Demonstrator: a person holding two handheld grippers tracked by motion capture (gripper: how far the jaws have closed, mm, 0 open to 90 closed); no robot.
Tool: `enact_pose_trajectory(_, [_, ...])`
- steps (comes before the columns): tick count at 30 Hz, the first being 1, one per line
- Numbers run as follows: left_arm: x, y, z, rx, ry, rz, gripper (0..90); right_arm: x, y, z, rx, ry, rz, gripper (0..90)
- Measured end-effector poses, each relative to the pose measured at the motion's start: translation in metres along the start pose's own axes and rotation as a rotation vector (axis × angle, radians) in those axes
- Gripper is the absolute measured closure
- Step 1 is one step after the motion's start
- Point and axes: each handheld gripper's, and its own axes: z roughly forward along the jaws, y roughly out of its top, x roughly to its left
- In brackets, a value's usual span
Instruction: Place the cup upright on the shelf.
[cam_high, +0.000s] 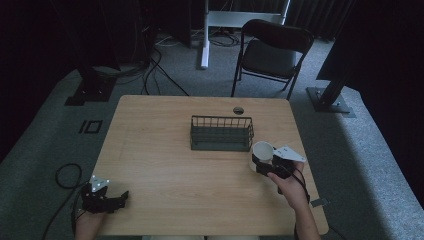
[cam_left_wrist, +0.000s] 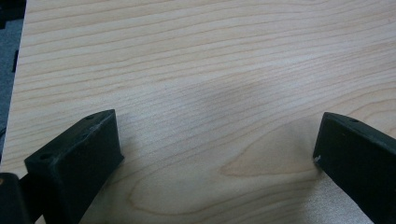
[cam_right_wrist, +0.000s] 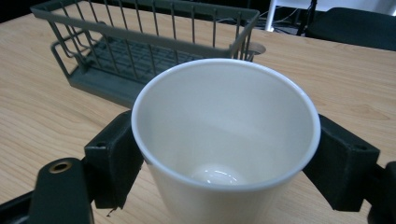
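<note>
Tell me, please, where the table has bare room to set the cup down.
Bare wood lies left of the basket to the table edge, and across the front between the left claw and right claw. It is crowded at the basket's right end, where the cup sits.

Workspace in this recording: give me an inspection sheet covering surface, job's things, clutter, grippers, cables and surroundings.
Surface: wooden table, with a round cable hole at the far edge.
Job's things: dark wire basket, empty, upright; white cup, empty, upright, just right of the basket.
Clutter: nothing seen.
Grippers: right gripper shut on the cup, one finger on each side; left gripper open at the near left edge, holding nothing.
Cables: black cable looped on the floor left of the table.
Surroundings: grey carpet, black folding chair beyond the table.
</note>
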Motion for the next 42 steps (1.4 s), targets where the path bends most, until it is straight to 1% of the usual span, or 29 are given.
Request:
enact_pose_trajectory(2, [0.0,0.0,0.0,0.0,0.0,0.0,0.9,0.0,0.005,-0.002,-0.008,0.016,0.004,19.5])
enact_pose_trajectory(4, [0.0,0.0,0.0,0.0,0.0,0.0,0.9,0.001,0.01,-0.005,-0.019,0.025,-0.003,19.5])
enact_pose_trajectory(6, [0.0,0.0,0.0,0.0,0.0,0.0,0.9,0.003,0.016,-0.007,-0.03,0.021,-0.01,19.5])
enact_pose_trajectory(10, [0.0,0.0,0.0,0.0,0.0,0.0,0.9,0.004,0.029,-0.01,-0.042,0.026,-0.02,19.5])
enact_pose_trajectory(13, [0.0,0.0,0.0,0.0,0.0,0.0,0.9,0.004,0.038,-0.011,-0.052,0.034,-0.018,19.6])
enact_pose_trajectory(14, [0.0,0.0,0.0,0.0,0.0,0.0,0.9,0.004,0.038,-0.011,-0.052,0.034,-0.018,19.6])
enact_pose_trajectory(15, [0.0,0.0,0.0,0.0,0.0,0.0,0.9,0.004,0.045,-0.012,-0.07,0.034,-0.021,19.6])
enact_pose_trajectory(16, [0.0,0.0,0.0,0.0,0.0,0.0,0.9,0.004,0.045,-0.012,-0.07,0.034,-0.021,19.6])
enact_pose_trajectory(17, [0.0,0.0,0.0,0.0,0.0,0.0,0.9,0.002,0.052,-0.014,-0.086,0.03,-0.014,19.6])
enact_pose_trajectory(18, [0.0,0.0,0.0,0.0,0.0,0.0,0.9,0.002,0.052,-0.014,-0.086,0.03,-0.014,19.6])
enact_pose_trajectory(20, [0.0,0.0,0.0,0.0,0.0,0.0,0.9,0.002,0.061,-0.015,-0.096,0.029,-0.023,19.6])
enact_pose_trajectory(21, [0.0,0.0,0.0,0.0,0.0,0.0,0.9,0.003,0.064,-0.015,-0.094,0.032,-0.032,19.5])
enact_pose_trajectory(22, [0.0,0.0,0.0,0.0,0.0,0.0,0.9,0.003,0.066,-0.015,-0.099,0.033,-0.026,19.6])
enact_pose_trajectory(24, [0.0,0.0,0.0,0.0,0.0,0.001,0.9,0.004,0.072,-0.013,-0.095,0.034,-0.035,19.6])
enact_pose_trajectory(26, [0.0,0.0,0.0,0.0,0.0,0.0,0.9,0.004,0.078,-0.012,-0.105,0.04,-0.027,19.6])
enact_pose_trajectory(28, [0.0,0.0,0.0,0.0,0.0,0.001,0.9,0.003,0.083,-0.01,-0.111,0.034,-0.03,19.5])
enact_pose_trajectory(31, [0.0,0.0,0.0,0.002,0.0,0.002,0.9,0.004,0.088,-0.008,-0.11,0.042,-0.03,19.6])
enact_pose_trajectory(36, [0.0,0.0,0.0,0.001,0.0,0.001,0.9,0.009,0.098,-0.002,-0.11,0.051,-0.046,19.6])
enact_pose_trajectory(42, [0.0,0.0,0.0,0.001,0.001,0.001,0.9,0.017,0.111,0.009,-0.113,0.068,-0.046,19.6])
